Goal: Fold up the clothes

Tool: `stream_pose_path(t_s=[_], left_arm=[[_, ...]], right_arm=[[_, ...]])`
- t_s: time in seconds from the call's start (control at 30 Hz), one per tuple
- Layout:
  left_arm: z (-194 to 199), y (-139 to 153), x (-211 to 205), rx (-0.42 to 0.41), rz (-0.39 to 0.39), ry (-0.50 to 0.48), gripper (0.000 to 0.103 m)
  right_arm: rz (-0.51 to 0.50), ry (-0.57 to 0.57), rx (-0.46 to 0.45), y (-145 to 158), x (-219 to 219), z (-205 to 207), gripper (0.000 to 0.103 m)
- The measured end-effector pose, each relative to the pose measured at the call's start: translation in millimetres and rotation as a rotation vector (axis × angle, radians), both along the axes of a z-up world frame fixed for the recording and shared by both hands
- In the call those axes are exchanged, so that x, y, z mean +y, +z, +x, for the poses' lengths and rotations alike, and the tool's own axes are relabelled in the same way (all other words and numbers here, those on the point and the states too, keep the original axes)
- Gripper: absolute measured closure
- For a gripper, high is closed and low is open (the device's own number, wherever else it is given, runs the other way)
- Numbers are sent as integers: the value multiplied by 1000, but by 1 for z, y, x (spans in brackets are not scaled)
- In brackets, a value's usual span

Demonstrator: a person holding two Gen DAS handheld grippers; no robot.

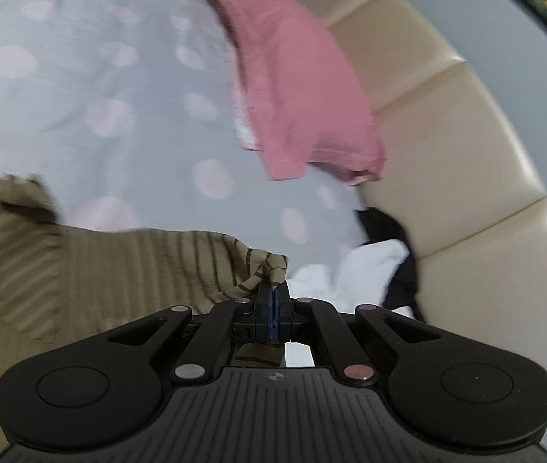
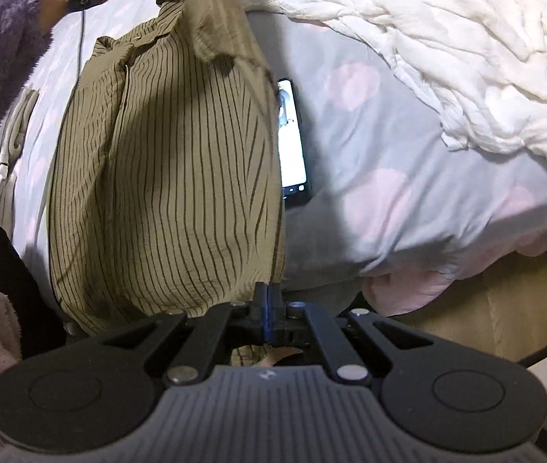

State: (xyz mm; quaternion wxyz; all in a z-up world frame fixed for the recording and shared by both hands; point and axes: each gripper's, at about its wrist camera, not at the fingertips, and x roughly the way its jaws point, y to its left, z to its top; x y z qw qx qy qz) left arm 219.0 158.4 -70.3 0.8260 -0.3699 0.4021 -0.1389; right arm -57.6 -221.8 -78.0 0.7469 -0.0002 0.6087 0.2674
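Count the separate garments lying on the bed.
4, maybe more hidden. Striped shirt pinched by both grippers, left gripper and right gripper; pink garment by the headboard; white garment crumpled at the far side; black garment partly under it.

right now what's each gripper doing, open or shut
Left gripper: shut on a corner of the olive striped shirt.
Right gripper: shut on the same olive striped shirt's edge.

I log: olive shirt with dark pinstripes; pale blue bedsheet with pink dots; pink garment; white cloth; cream headboard.
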Motion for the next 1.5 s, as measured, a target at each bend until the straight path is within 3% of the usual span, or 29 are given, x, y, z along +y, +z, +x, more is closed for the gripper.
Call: stream_pose_path(t_s=[0.17,0.37,0.7,0.8,0.9,0.97,1.2,1.33,1.43,1.5], left_arm=[[-3,-26,9,35,-3,31,103],[-17,-58,61,103,25,105,103],[-62,-73,139,106,-22,181,103],[-71,-79,153,122,-10,193,103],[-72,-83,155,132,2,195,103],[-72,-85,154,132,3,192,103],[-70,-87,146,130,-12,183,103],[-71,-88,145,137,-2,180,103],[-71,-86,146,142,0,183,103],[-70,-84,147,144,3,181,103]], right_arm=[[32,61,10,-11,22,-17,103],[97,160,50,-24,63,-41,103],[114,353,150,-55,131,-82,103],[52,380,104,-57,138,-85,101],[-92,387,-24,-59,143,-84,87],[-150,402,-89,-62,146,-87,63],[-308,520,-189,-89,182,-106,58],[-400,582,-226,-104,195,-112,62],[-426,611,-236,-105,196,-115,102],[-442,630,-243,-106,197,-116,102]])
